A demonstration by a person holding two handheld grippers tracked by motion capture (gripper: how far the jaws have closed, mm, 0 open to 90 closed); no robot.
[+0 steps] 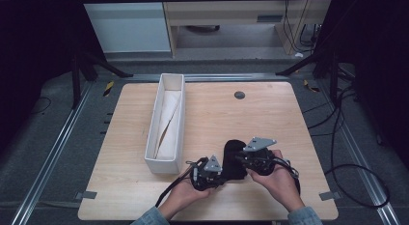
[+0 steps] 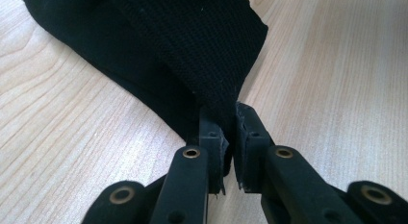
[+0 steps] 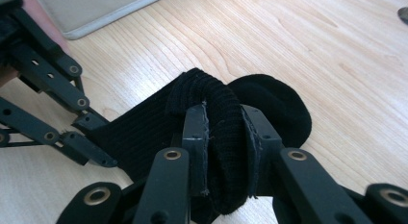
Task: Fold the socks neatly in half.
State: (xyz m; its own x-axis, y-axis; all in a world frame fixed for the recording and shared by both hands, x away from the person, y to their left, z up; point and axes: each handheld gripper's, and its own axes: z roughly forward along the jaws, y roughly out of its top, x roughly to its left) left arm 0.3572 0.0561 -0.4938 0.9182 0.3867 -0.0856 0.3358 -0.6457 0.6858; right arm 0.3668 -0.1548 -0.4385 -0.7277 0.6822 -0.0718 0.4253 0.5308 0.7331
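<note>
While both grippers clamp sock (image 1: 235, 160), box (image 1: 166, 119) left

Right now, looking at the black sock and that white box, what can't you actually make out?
- High view: the black sock's near end is covered by both grippers and the hands.
- Left gripper view: the sock runs off the top edge, so its full shape is cut off.
- Right gripper view: the white box is clipped at the top edge.
- High view: what lines the box is too small to identify.
</note>
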